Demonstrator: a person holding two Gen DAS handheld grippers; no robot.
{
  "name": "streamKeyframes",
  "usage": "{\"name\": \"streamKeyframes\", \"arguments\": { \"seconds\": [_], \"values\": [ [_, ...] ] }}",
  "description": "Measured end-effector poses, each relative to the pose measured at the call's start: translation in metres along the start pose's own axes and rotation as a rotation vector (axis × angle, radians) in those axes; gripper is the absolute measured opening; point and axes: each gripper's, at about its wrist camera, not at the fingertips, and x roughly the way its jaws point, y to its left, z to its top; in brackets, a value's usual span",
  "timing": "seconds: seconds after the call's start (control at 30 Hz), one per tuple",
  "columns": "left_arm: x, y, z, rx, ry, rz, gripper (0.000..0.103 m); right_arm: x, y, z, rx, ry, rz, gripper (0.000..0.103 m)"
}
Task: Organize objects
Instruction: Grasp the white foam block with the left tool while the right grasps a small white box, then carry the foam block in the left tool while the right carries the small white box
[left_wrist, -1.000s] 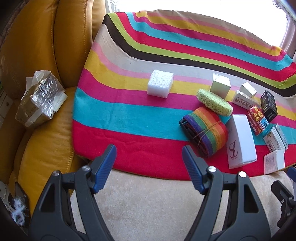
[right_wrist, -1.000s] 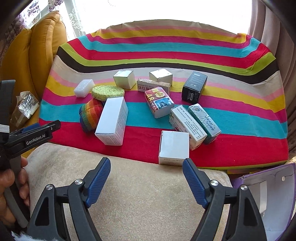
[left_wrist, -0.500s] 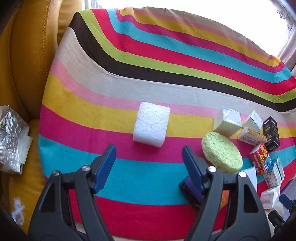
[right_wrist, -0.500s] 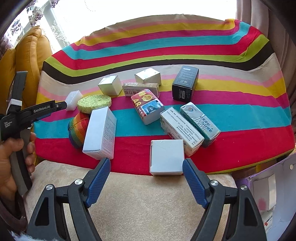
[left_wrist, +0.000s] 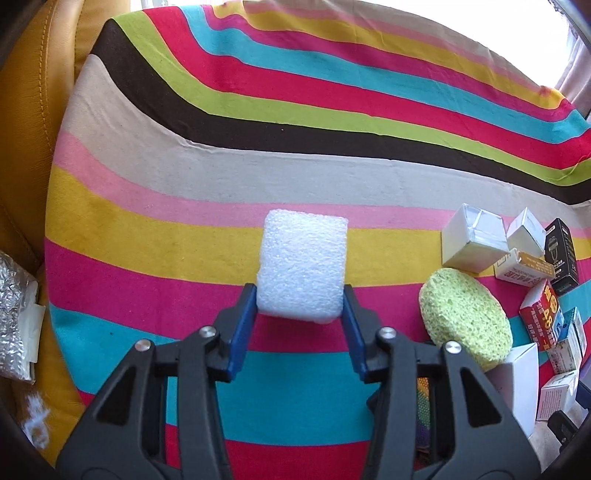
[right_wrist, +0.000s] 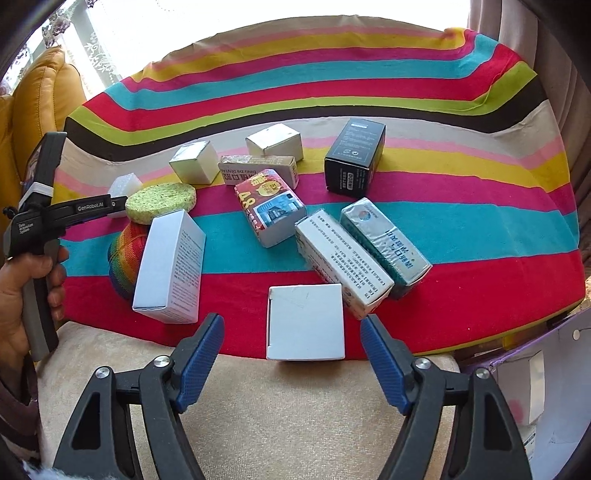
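A white foam block (left_wrist: 303, 269) is shown on the striped surface (left_wrist: 221, 177), on its yellow and pink bands, left of a green sponge (left_wrist: 466, 314) and a cluster of small boxes. The block is judged light, soft and easily crushed, so it is best taken by its two flat side faces with gentle pressure. It is held at its near end between the blue pads of the left tongs (left_wrist: 300, 312), which are clenched against both sides. The right tongs (right_wrist: 291, 363) are spread wide and empty, just short of a white box (right_wrist: 306, 322) at the surface's near edge.
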Motion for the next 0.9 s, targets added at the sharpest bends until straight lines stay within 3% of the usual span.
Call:
{"name": "streamKeyframes", "arguments": {
  "seconds": [0.1,0.4,0.9],
  "values": [
    [-0.020,-0.001,-0.010,-0.018,-0.039,0.005,0.049,0.006,-0.001,-0.003,-0.001,0.020,-0.007,0.047],
    [-0.083,-0.021,-0.050,-0.047,-0.137,-0.033,0.049,-0.002,0.007,-0.014,-0.057,-0.016,-0.011,0.043],
    [-0.128,-0.079,-0.111,0.001,-0.118,-0.117,0.049,-0.043,-0.001,-0.036,-0.086,-0.133,-0.006,0.042]
  ]
}}
